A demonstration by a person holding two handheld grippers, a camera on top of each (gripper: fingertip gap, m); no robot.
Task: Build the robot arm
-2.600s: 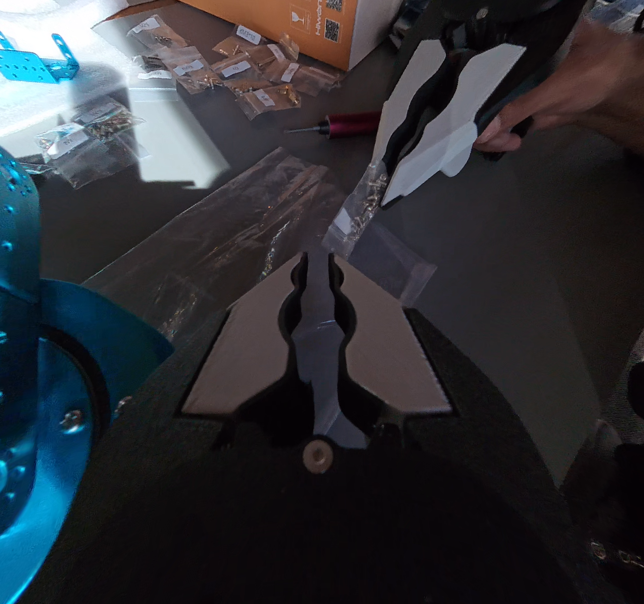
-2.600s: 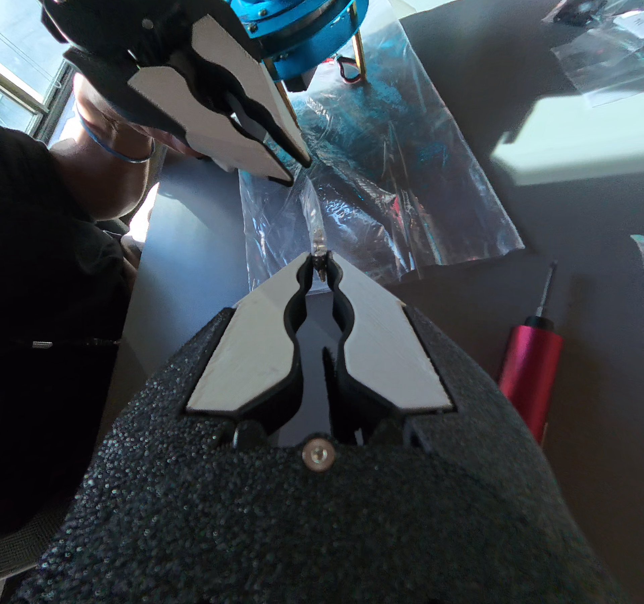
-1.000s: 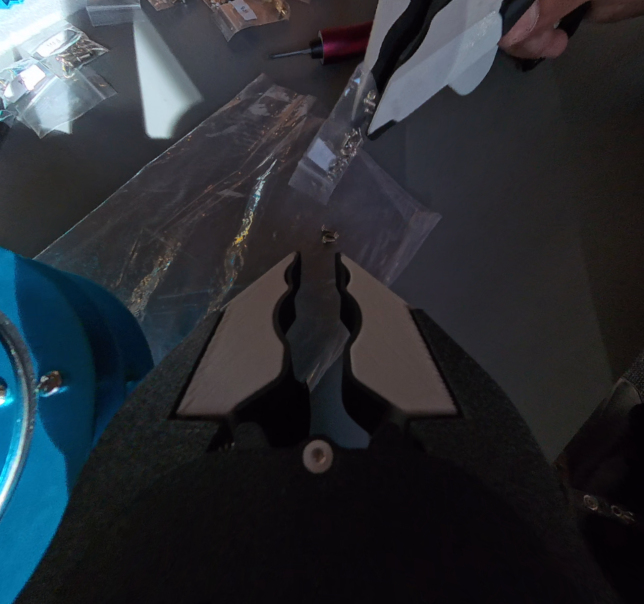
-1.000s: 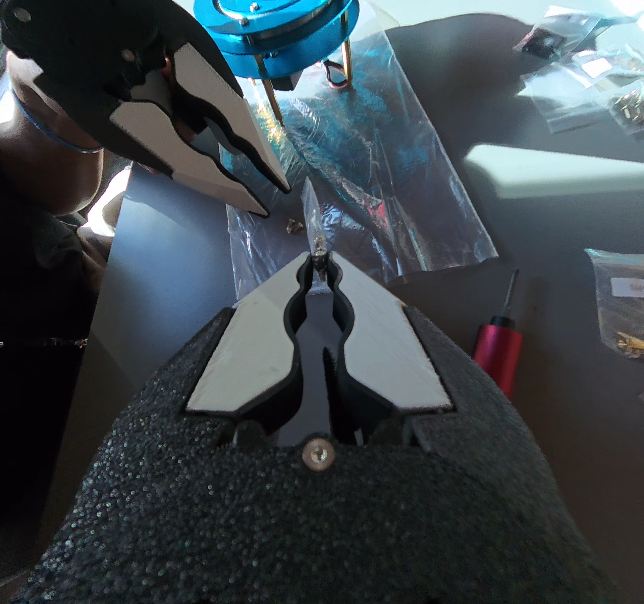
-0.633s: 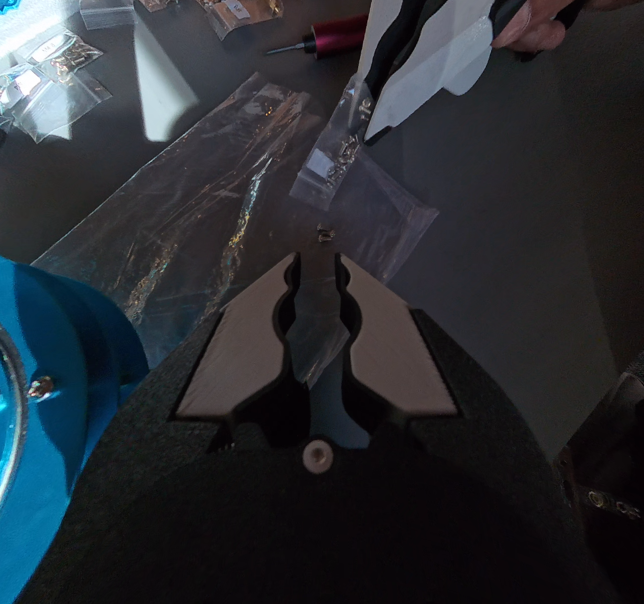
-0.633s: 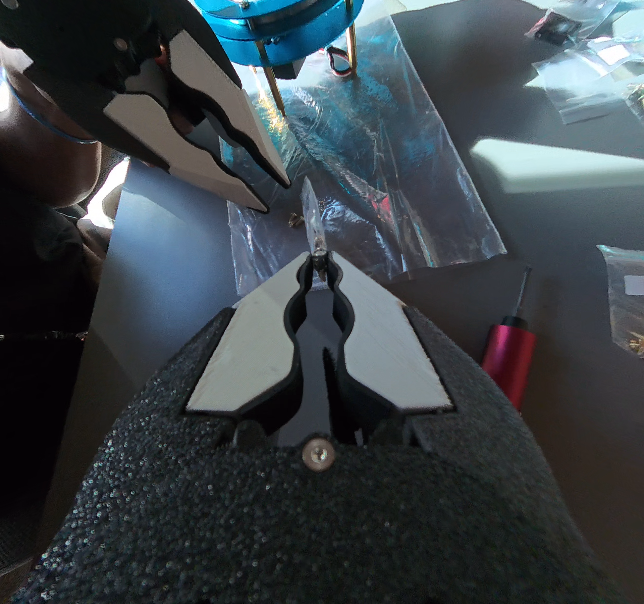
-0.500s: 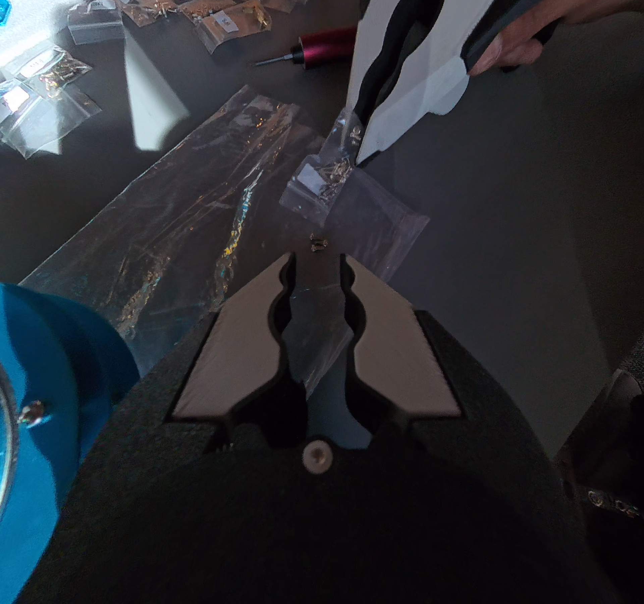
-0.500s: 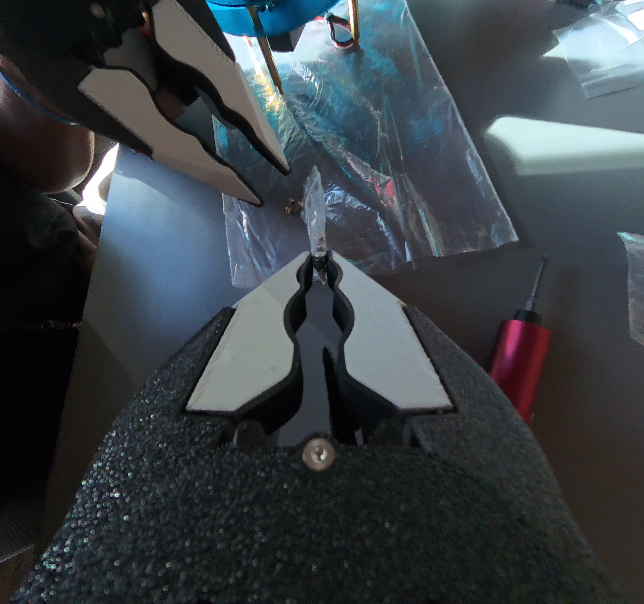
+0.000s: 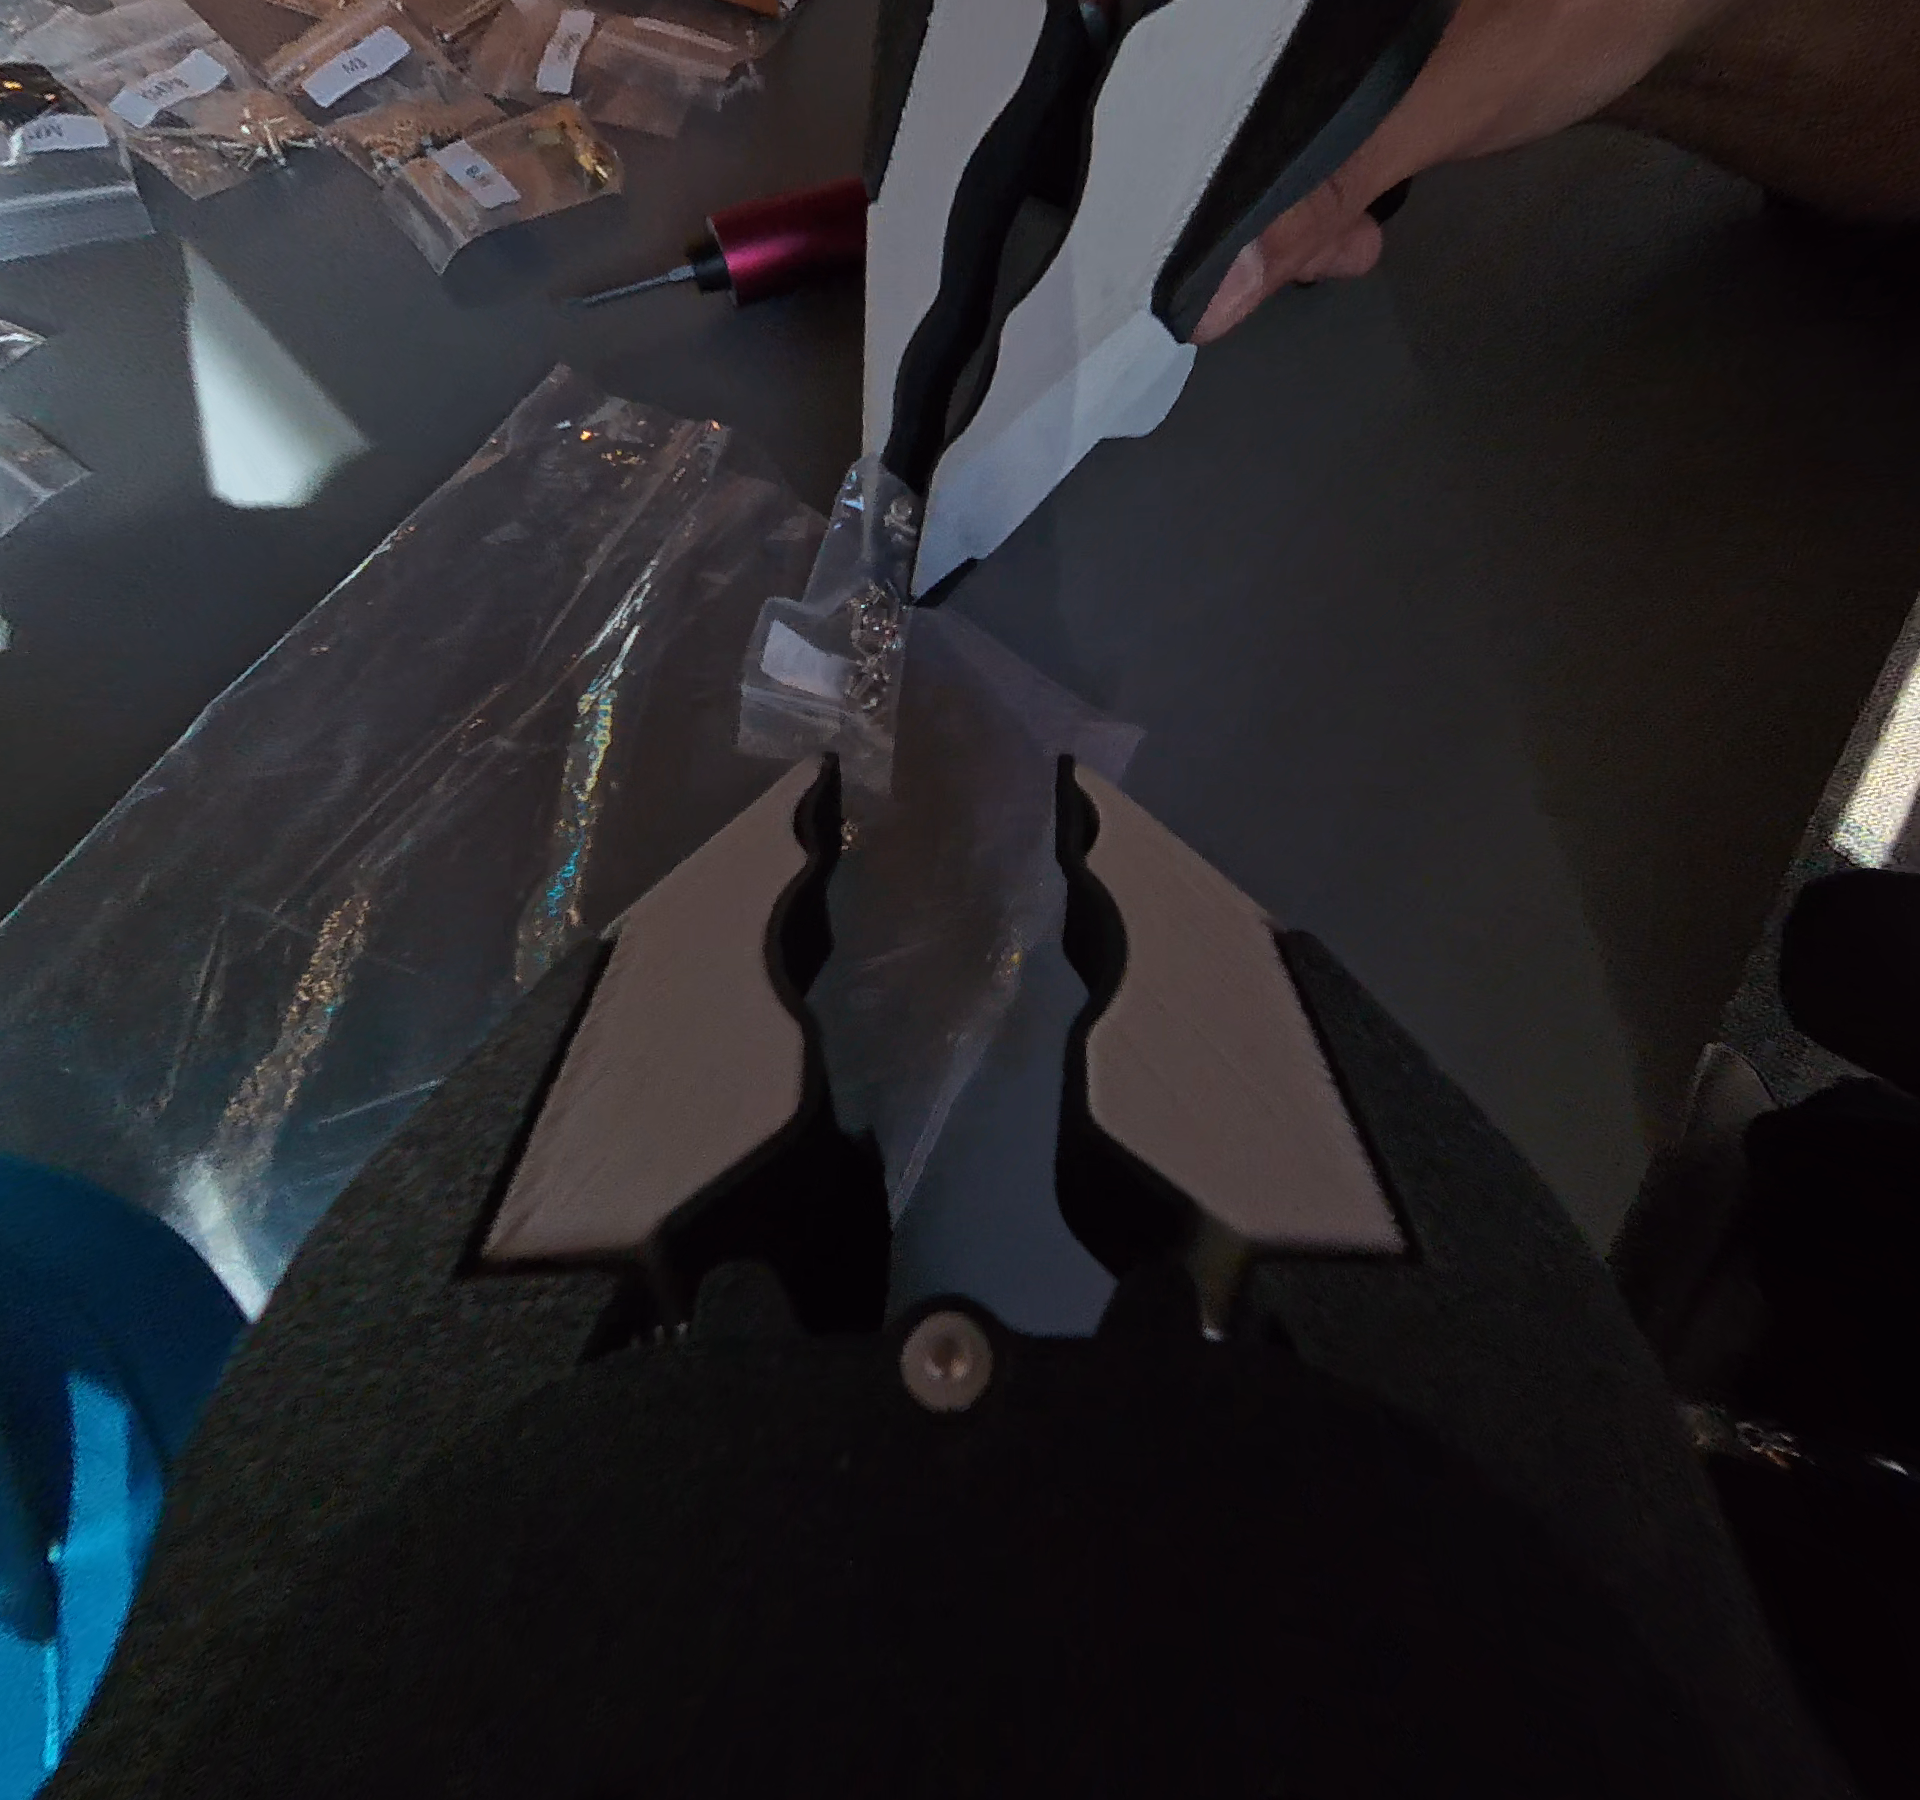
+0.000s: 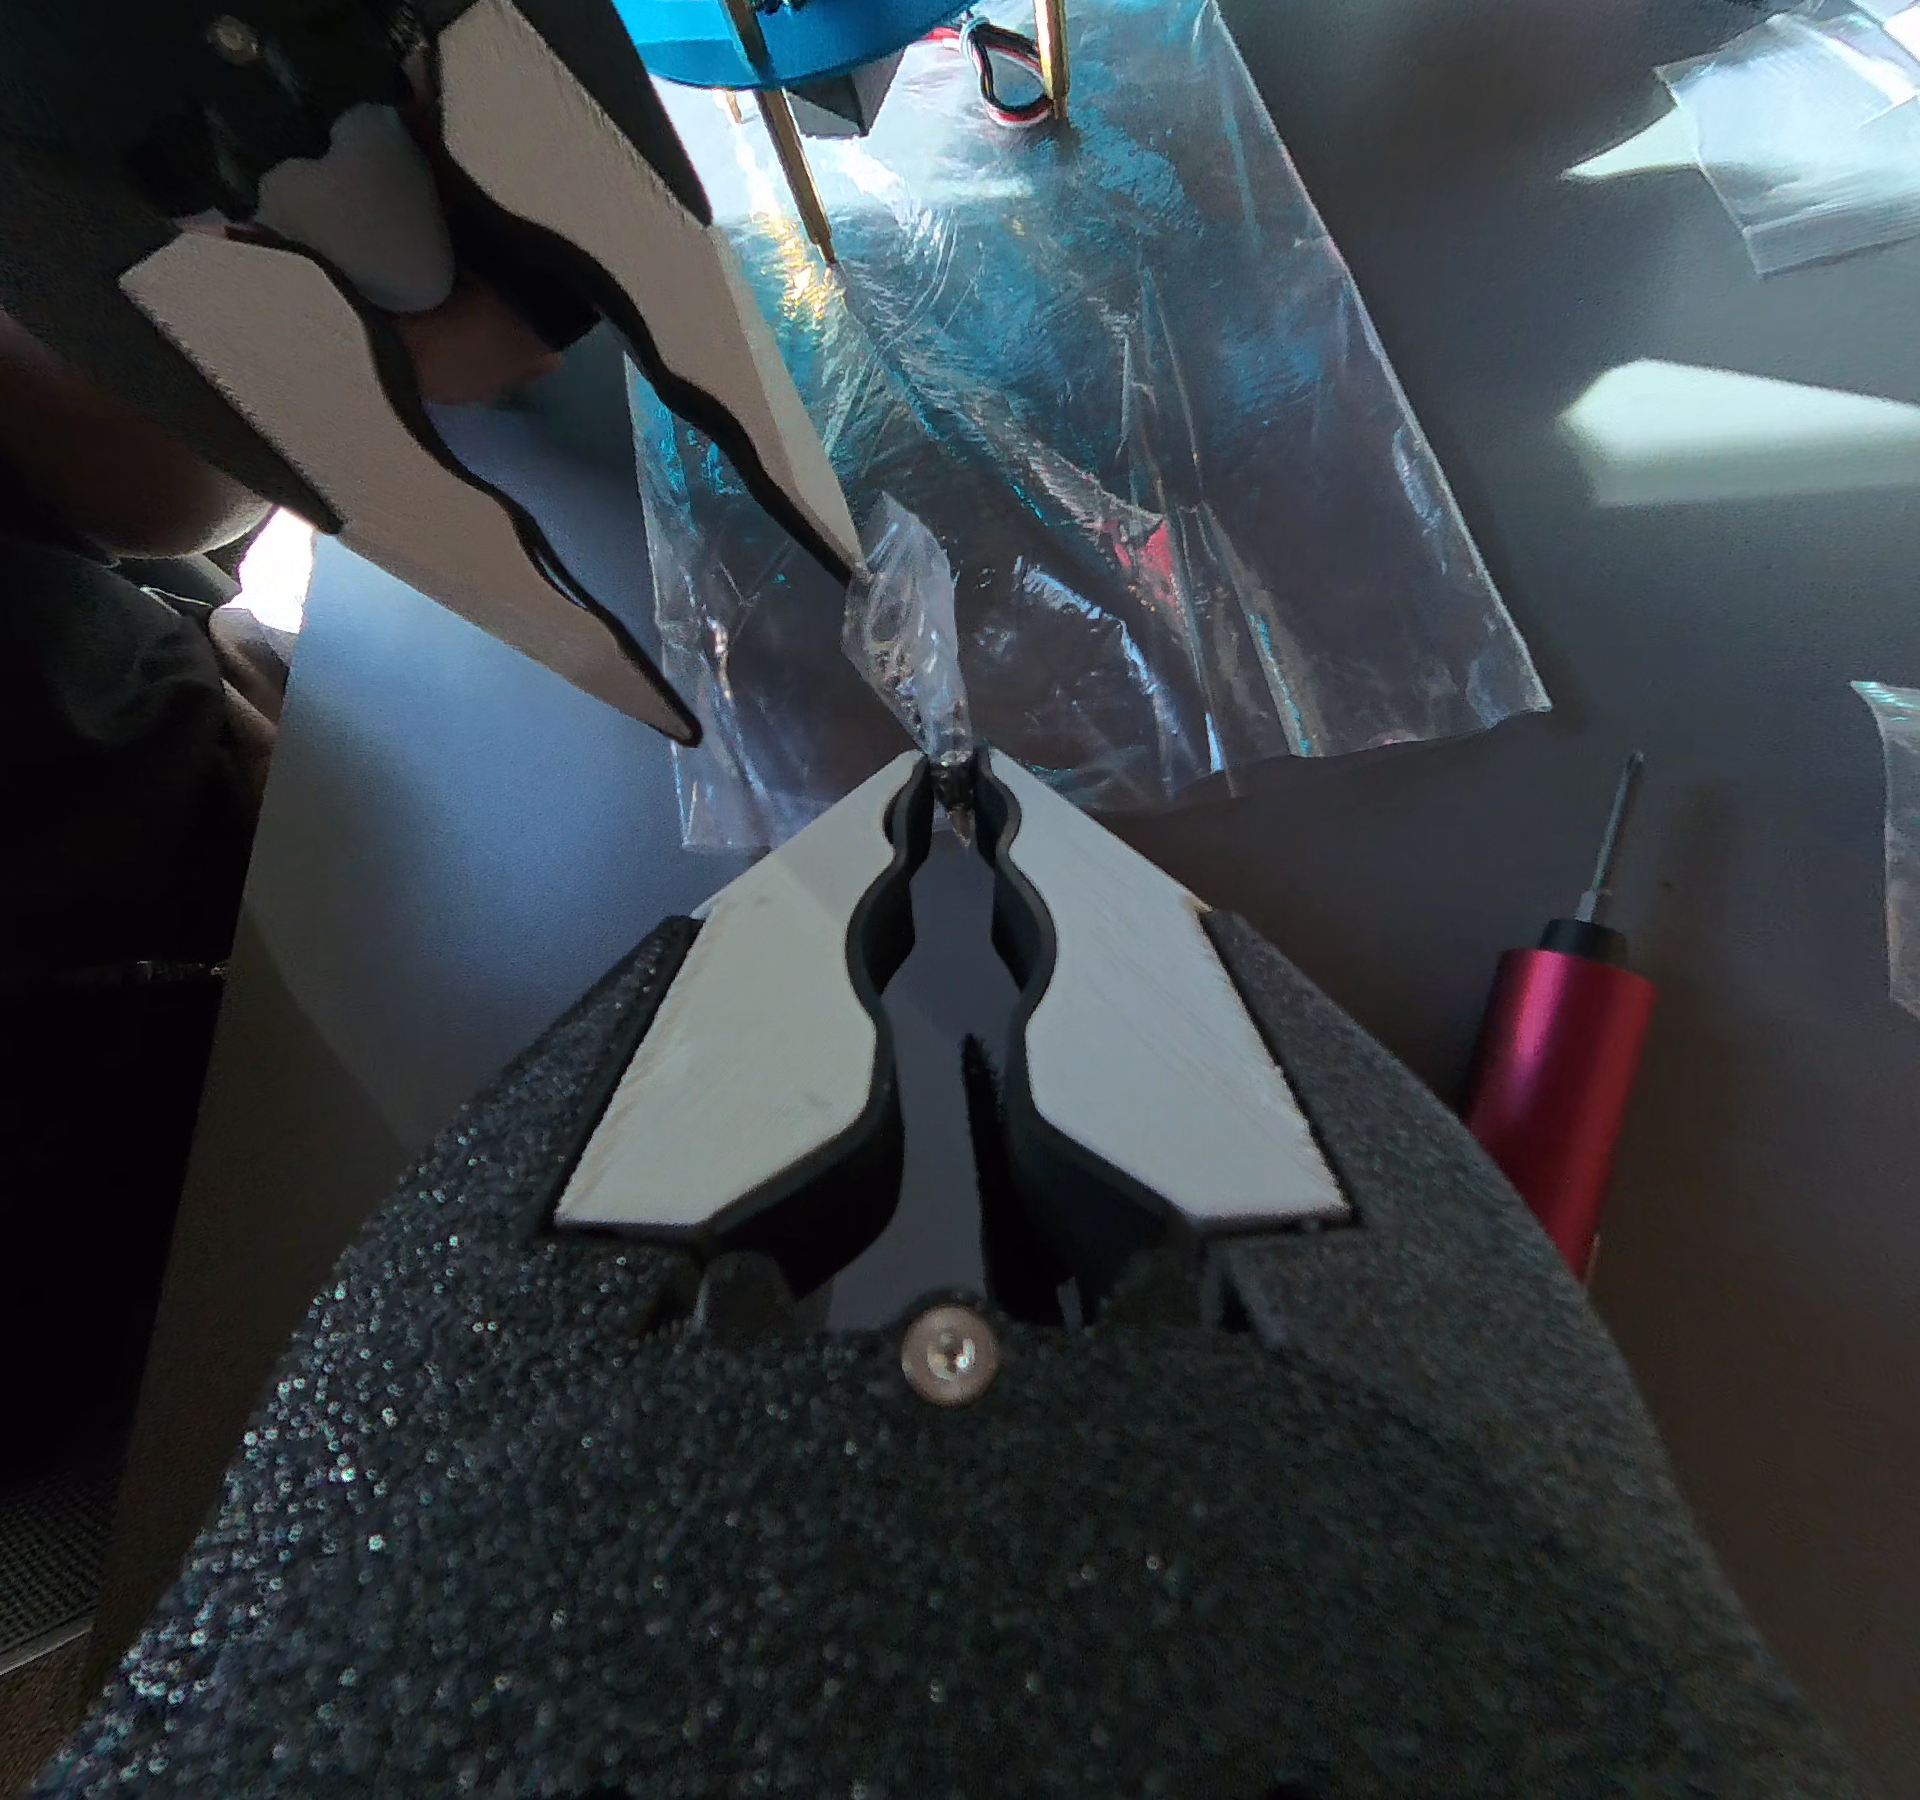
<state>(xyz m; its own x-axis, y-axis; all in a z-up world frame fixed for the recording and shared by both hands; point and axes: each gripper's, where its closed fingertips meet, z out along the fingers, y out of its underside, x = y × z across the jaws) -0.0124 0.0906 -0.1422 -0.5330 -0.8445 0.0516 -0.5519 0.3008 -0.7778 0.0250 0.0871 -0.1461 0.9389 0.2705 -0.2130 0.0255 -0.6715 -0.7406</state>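
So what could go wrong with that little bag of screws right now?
The right claw pinches only a corner of the small clear plastic bag of screws, so it may slip free. If the bag's mouth is open, more screws might spill onto the large clear plastic sheet. The open left claw could snag the bag.

My right gripper pinches the top corner of a small clear zip bag of tiny screws, which hangs tilted over a larger flat clear plastic bag on the dark table. My left gripper stands spread just beside it.
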